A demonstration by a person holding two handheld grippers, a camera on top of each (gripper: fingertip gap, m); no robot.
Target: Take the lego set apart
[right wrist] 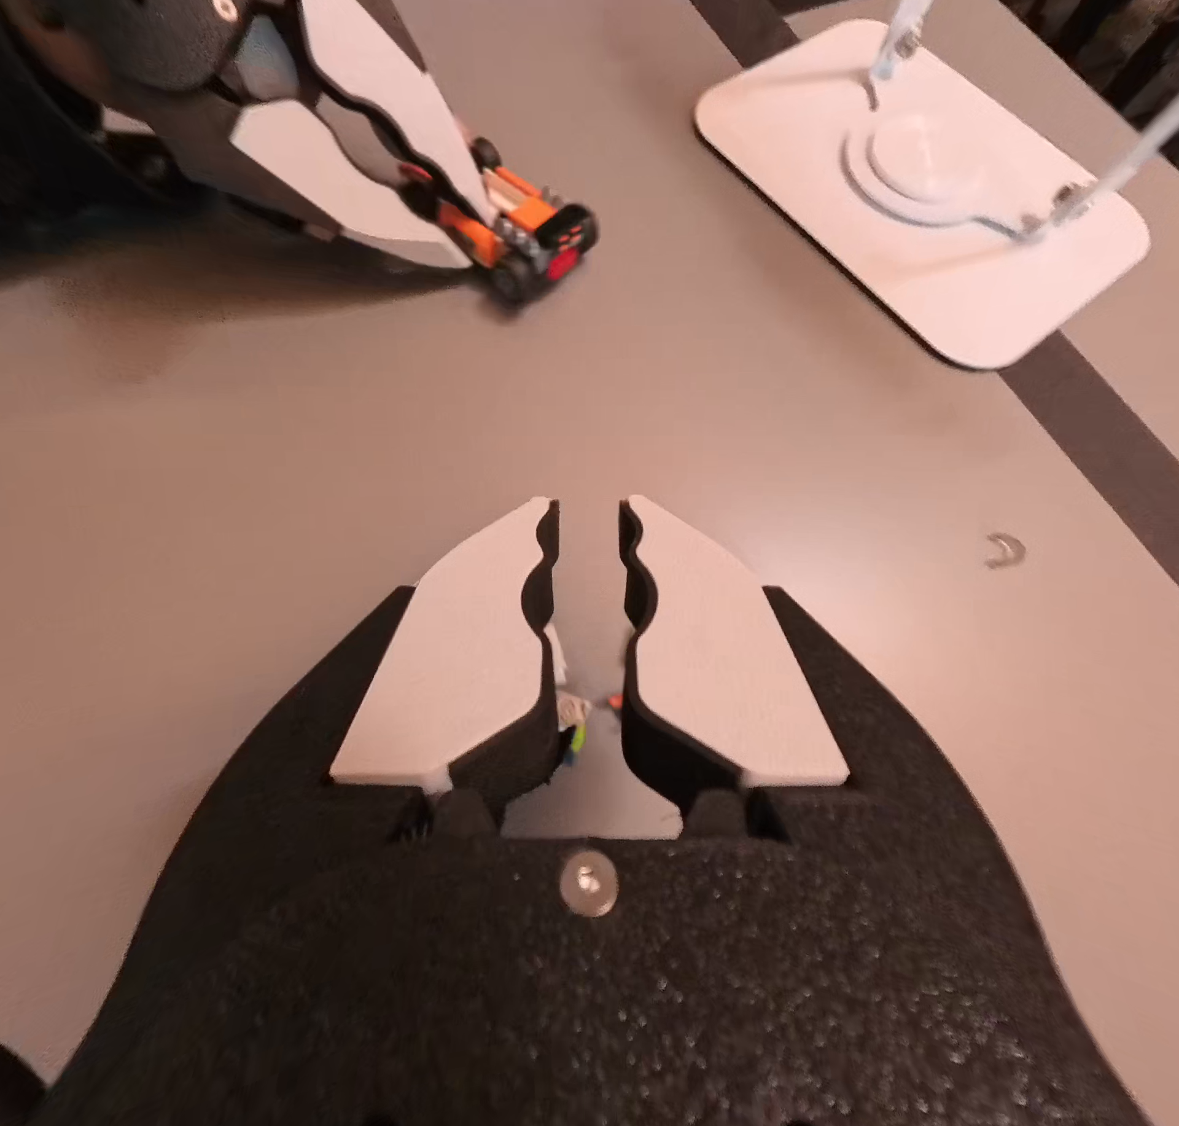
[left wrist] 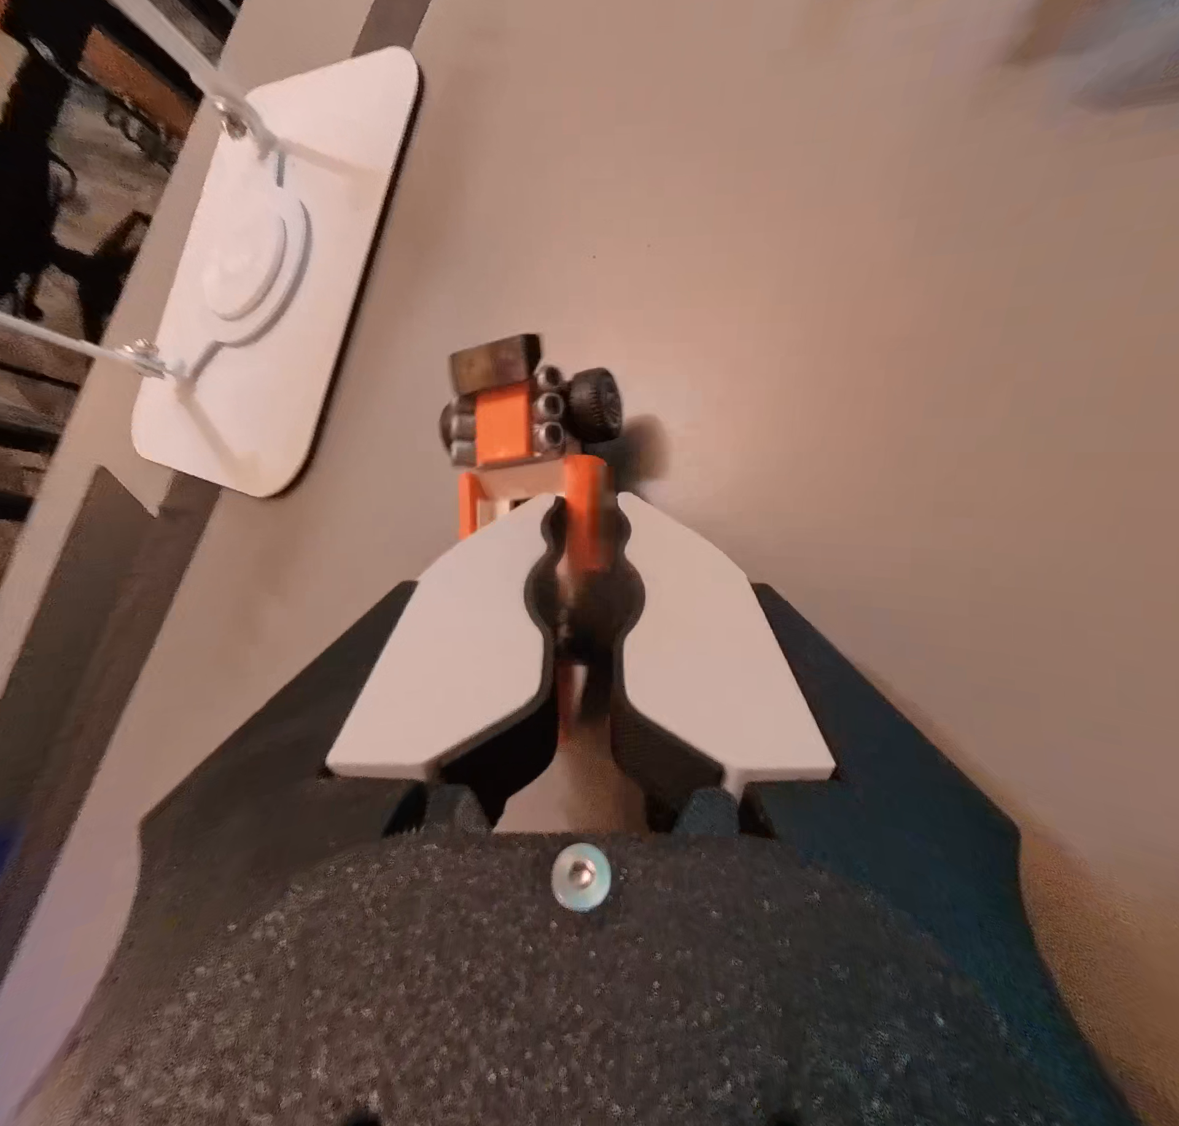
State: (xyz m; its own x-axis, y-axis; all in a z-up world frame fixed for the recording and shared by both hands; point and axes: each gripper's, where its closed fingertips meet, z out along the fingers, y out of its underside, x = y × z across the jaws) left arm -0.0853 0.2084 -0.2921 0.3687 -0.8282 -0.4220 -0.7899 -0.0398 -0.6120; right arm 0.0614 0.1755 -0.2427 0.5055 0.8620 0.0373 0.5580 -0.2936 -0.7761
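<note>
A small lego car (left wrist: 504,415), orange and grey with black wheels, stands on the beige table (left wrist: 829,265). My left gripper (left wrist: 587,508) is shut on the car's orange rear, with the engine end pointing away. In the right wrist view the same car (right wrist: 542,227) sits at the upper left with the left gripper (right wrist: 471,234) clamped on it. My right gripper (right wrist: 588,508) hovers over bare table nearer the front, jaws a narrow gap apart with nothing between the tips. Small loose lego bits (right wrist: 572,722) show low between its fingers.
A white stand base with thin metal rods (left wrist: 255,278) (right wrist: 925,189) sits by the table's edge, next to a dark strip (right wrist: 1097,431). A small metal ring (right wrist: 1005,550) lies to the right of my right gripper. Blurred objects (left wrist: 1110,42) sit at the far right. My right fingertips sit around 15 centimeters from my left ones.
</note>
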